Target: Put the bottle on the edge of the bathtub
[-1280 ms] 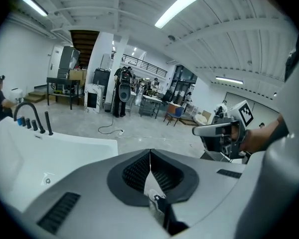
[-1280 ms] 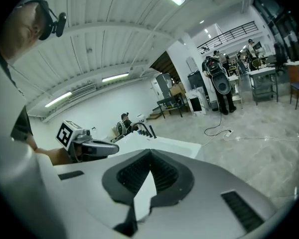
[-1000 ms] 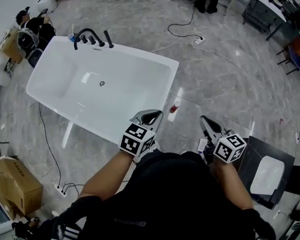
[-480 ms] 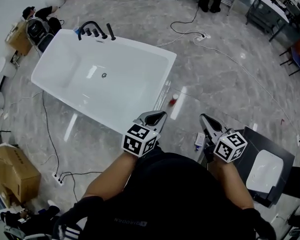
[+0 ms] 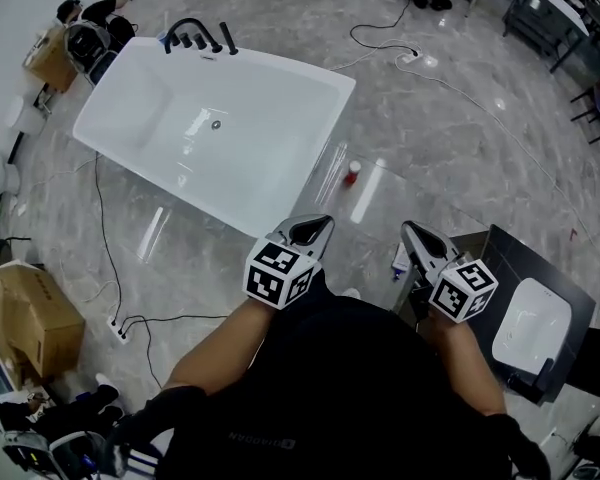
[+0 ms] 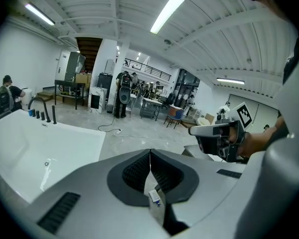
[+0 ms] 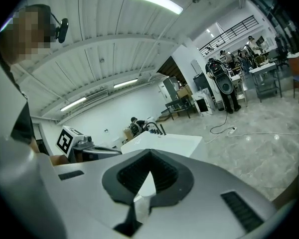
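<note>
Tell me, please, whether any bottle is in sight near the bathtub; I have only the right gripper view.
Observer: Yes. The head view shows a small red-capped bottle on the floor, off the short end of the bathtub and apart from it.
Operator: Is the other gripper carrying anything?
Observer: No. Its own view shows the left gripper with jaws together and nothing gripped.
Operator: Is anything else lying nearby?
Observer: A white item with a blue label lies on the floor close to the right gripper. It may be a second bottle, but it is too small to tell.
</note>
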Action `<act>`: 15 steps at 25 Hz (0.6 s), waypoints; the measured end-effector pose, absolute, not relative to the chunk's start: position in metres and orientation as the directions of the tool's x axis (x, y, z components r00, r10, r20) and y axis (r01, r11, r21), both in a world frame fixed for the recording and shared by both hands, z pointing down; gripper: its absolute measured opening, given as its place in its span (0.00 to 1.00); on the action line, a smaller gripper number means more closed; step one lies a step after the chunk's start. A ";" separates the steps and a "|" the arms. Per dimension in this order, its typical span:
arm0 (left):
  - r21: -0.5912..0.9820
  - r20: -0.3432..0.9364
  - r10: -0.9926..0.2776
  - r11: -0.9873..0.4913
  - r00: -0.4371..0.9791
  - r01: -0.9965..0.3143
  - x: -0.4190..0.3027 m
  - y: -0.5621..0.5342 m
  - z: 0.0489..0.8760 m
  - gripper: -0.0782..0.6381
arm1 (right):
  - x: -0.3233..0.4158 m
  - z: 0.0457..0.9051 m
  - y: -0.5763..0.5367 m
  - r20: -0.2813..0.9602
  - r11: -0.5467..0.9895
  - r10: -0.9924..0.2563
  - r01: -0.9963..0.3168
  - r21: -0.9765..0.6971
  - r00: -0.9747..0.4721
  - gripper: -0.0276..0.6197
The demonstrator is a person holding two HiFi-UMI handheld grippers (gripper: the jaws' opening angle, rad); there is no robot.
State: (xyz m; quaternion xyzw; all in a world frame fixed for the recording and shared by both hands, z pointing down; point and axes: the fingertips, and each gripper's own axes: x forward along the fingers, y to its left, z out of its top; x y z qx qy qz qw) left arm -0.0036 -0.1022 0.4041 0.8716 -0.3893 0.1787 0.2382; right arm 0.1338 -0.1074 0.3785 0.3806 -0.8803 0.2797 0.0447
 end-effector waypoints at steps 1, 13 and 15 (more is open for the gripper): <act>0.276 0.495 -0.595 -0.583 0.633 -0.764 0.000 -0.098 0.404 0.13 | 0.135 0.379 -0.103 0.293 0.559 -0.643 -0.695 -0.452 -0.708 0.10; 0.239 0.500 -0.608 -0.587 0.617 -0.773 0.017 -0.080 0.400 0.13 | 0.154 0.399 -0.080 0.328 0.565 -0.635 -0.710 -0.420 -0.700 0.10; 0.235 0.503 -0.608 -0.588 0.615 -0.774 0.018 -0.078 0.400 0.13 | 0.155 0.399 -0.080 0.329 0.564 -0.634 -0.710 -0.423 -0.700 0.10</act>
